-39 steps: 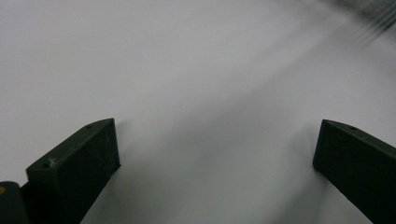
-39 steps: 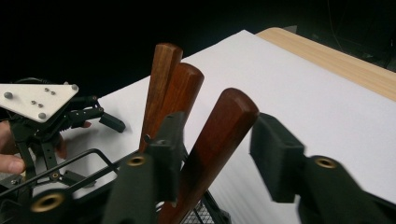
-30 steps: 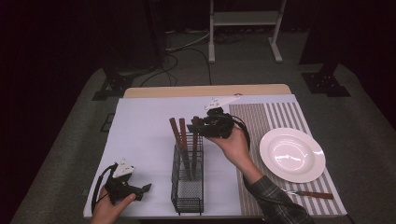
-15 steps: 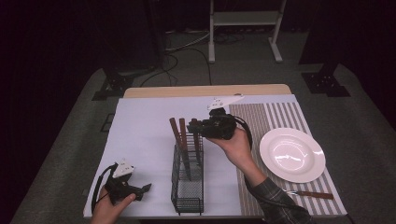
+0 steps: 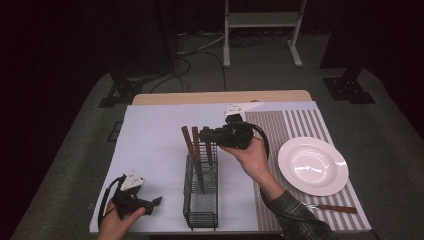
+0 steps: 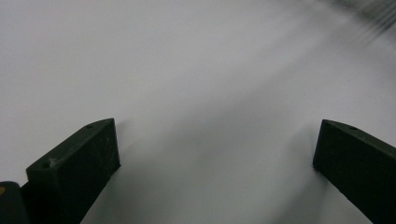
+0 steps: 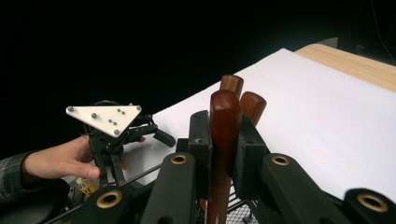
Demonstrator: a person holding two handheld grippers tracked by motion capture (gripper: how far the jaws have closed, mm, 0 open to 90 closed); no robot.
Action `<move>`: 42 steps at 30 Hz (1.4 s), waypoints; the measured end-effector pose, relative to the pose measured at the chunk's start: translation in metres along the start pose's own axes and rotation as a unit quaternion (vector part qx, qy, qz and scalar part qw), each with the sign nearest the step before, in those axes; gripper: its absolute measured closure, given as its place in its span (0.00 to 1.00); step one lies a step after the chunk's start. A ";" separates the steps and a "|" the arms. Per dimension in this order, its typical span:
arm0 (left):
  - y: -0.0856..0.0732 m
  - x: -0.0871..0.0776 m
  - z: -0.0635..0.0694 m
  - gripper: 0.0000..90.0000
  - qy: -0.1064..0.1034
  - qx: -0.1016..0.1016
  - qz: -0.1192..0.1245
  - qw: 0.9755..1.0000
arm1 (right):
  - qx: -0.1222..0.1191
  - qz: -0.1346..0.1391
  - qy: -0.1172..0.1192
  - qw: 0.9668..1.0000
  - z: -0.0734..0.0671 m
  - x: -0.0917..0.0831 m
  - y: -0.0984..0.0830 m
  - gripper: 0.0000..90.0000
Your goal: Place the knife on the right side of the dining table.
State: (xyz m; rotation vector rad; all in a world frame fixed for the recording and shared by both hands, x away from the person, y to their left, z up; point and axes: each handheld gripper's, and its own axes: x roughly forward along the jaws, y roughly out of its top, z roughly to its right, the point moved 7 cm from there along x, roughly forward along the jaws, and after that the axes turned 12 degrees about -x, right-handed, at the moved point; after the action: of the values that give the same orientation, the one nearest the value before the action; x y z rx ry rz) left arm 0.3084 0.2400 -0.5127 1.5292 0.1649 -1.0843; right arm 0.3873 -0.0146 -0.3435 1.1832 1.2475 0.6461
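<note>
1. Dark room; table [image 5: 150,130] covered by a white sheet, with a striped mat [image 5: 295,125] on its right part.
2. Black wire caddy [image 5: 201,200] stands near the front edge, centre. Three wooden handles rise from it.
3. Right gripper [image 5: 206,135] held level at the handle tops; jaws have just been closing and now clamp the nearest wooden handle [image 7: 225,126]. The other two handles stand just behind it.
4. Left gripper [image 5: 156,201] rests low at the table's front left, well apart from the caddy; jaws wide apart, nothing between them, white sheet beneath.
5. White plate [image 5: 312,165] on the mat; a wooden-handled utensil [image 5: 334,208] lies in front of it.
</note>
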 end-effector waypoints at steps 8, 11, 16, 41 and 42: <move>0.000 0.000 0.000 0.00 0.000 0.000 0.000 1.000 | -0.003 0.011 0.000 1.000 -0.002 -0.004 0.007 0.89; 0.000 0.000 0.000 0.00 0.000 0.000 0.000 1.000 | -0.005 0.015 -0.002 1.000 -0.003 -0.006 0.010 0.89; 0.000 0.000 0.000 0.00 0.000 0.000 0.000 1.000 | -0.006 0.022 -0.003 1.000 -0.003 -0.009 0.014 0.89; 0.000 0.000 0.000 0.00 -0.001 0.000 -0.001 1.000 | -0.020 0.068 -0.017 0.997 -0.005 -0.038 0.056 0.89; 0.000 0.000 0.000 0.00 -0.001 0.000 -0.001 1.000 | -0.020 0.070 -0.018 0.997 -0.004 -0.039 0.058 0.89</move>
State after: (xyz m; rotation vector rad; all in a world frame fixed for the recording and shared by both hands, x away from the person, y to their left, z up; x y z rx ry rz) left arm 0.3083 0.2400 -0.5127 1.5283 0.1661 -1.0871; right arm 0.3855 -0.0294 -0.2753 1.2520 1.1227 0.7465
